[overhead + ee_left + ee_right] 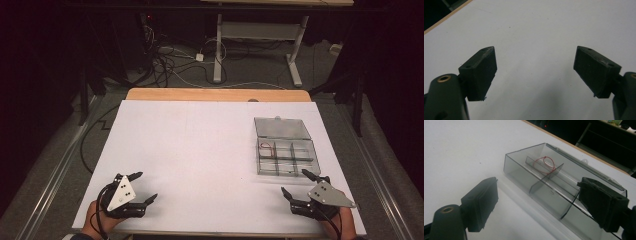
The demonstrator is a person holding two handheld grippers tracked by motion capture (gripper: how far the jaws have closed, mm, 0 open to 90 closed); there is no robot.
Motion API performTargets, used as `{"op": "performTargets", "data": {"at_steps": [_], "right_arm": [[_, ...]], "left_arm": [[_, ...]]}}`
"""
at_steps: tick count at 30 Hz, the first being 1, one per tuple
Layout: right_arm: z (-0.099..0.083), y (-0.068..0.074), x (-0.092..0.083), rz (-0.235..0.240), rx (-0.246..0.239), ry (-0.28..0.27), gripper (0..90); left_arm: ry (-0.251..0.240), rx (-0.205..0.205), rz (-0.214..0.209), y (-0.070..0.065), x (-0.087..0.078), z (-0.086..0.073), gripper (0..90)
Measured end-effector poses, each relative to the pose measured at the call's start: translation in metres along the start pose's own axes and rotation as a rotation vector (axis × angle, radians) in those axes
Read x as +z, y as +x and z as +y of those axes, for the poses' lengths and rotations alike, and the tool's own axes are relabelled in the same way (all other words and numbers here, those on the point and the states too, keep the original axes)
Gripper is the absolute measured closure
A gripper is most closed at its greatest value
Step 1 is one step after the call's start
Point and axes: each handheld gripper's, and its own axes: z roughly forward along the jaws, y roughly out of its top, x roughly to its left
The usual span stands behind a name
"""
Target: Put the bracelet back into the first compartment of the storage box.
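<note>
A clear plastic compartment box point(285, 155) lies on the right half of the white table point(200, 150), its lid point(281, 128) folded back flat behind it. A thin red loop point(268, 148) rests in a rear left compartment; the right gripper view shows the same loop point(544, 165) behind a divider. My right gripper point(296, 183) stands open just in front of the box's near edge, nothing between its jaws. In its own view the box point(534, 177) lies right ahead of the gripper point(544, 205). My left gripper point(144, 186) is open near the front left, over bare table point(536, 37).
The table's wooden far edge point(215, 94) shows beyond the white sheet. Past it are a desk frame point(260, 40) and loose cables point(175, 65) on a dark floor. A metal rail point(45, 185) runs along the left side.
</note>
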Motion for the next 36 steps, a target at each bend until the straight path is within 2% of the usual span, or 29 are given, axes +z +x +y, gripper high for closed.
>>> {"op": "performTargets", "data": {"at_steps": [5,11,17,36], "right_arm": [[0.0042,0.0049,-0.0019,0.004,-0.026,-0.011,16.1],[0.0061,0.0063,-0.0015,0.002,-0.032,-0.014,16.1],[0.0058,0.0034,-0.0025,-0.002,-0.020,-0.021,16.1],[0.0055,0.0029,-0.0019,0.001,-0.025,-0.021,16.1]], "left_arm": [[0.001,0.008,0.002,-0.0011,-0.0018,-0.0011,17.6],[0.001,0.013,0.003,-0.0001,-0.0018,-0.0012,17.6],[0.001,0.010,-0.001,-0.0012,-0.0007,-0.0012,17.6],[0.013,0.015,-0.002,-0.0006,0.0020,-0.0007,17.6]]}}
